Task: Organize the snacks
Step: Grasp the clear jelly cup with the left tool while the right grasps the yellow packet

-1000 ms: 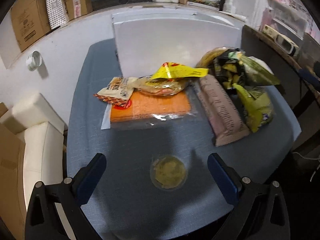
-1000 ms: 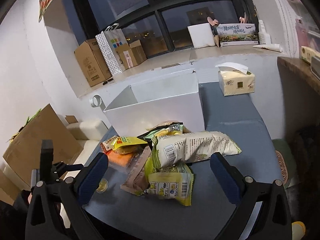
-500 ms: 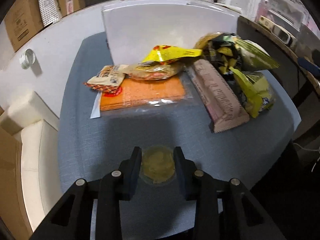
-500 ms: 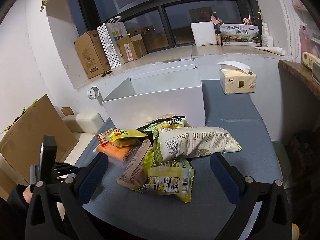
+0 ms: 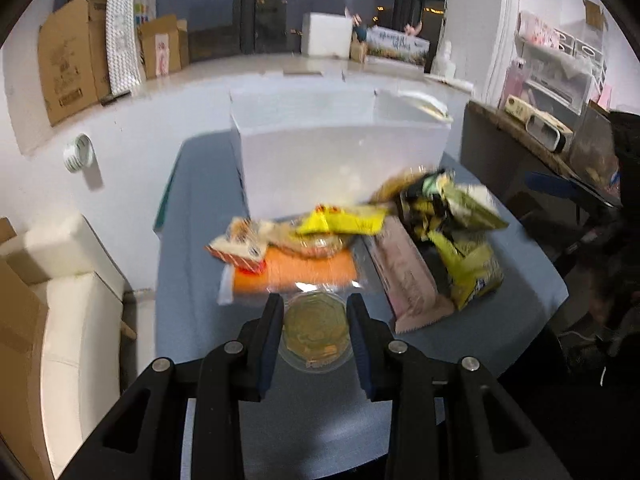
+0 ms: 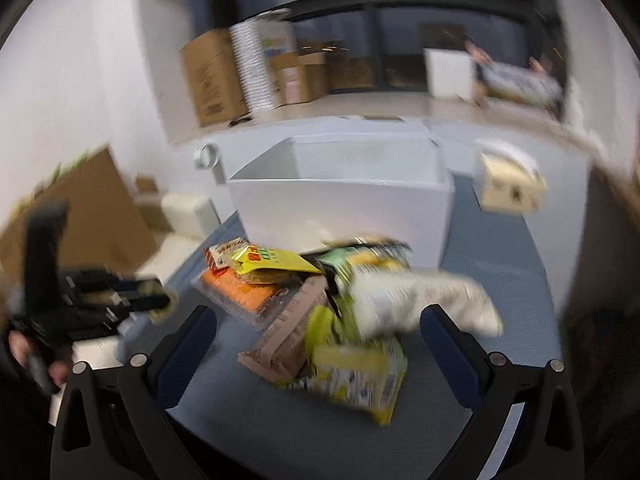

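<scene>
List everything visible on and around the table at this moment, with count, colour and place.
round snack: 1, yellowish in clear wrap, between the left fingers, off the table
white bin: 1, white, back of the table
orange pack: 1, orange, flat at the pile's left
yellow packet: 1, yellow, atop the pile's left half
pink pack: 1, pinkish-brown, pile centre
white bag: 1, white, top right of the pile
tissue box: 1, cream, right of the bin
table: 1, blue-grey cloth
left hand-held gripper: 1, black, shut on the round snack
right hand-held gripper: 1, black and blue, open over the pile
</scene>
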`<state>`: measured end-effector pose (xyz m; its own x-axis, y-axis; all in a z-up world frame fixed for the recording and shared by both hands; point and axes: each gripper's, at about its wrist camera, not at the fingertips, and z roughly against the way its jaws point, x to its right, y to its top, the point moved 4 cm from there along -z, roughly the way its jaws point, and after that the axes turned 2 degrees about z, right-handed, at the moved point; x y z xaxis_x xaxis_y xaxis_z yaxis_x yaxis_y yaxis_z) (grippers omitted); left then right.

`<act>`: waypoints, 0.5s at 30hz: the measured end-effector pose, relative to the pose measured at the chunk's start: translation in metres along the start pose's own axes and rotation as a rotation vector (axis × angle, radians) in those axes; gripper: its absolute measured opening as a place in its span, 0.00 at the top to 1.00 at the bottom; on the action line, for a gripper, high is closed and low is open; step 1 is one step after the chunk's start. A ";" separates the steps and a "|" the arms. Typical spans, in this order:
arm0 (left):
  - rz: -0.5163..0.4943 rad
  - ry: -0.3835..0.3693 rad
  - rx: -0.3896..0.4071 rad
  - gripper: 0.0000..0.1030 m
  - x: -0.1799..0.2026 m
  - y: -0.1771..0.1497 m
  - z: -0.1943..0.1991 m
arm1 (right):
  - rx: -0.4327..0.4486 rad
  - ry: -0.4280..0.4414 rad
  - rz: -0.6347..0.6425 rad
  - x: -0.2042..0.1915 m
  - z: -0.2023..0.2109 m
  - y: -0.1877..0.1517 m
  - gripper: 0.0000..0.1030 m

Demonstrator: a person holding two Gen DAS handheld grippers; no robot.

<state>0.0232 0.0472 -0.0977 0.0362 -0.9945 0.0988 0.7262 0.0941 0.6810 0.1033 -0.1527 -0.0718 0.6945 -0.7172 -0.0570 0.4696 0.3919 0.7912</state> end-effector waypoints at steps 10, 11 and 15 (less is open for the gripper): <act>0.051 0.001 0.062 0.65 -0.023 0.004 0.023 | -0.136 0.037 0.672 -0.084 -0.106 0.024 0.00; 0.056 0.004 0.063 0.65 -0.025 0.003 0.022 | -0.148 0.039 0.708 -0.087 -0.113 0.023 0.00; 0.071 0.003 0.065 0.65 -0.031 0.000 0.023 | -0.180 0.022 0.820 -0.096 -0.138 0.021 0.02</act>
<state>0.0060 0.0787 -0.0840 0.0879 -0.9853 0.1468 0.6753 0.1673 0.7183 0.1222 0.0037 -0.1336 0.8634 -0.1539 0.4805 -0.1104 0.8716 0.4775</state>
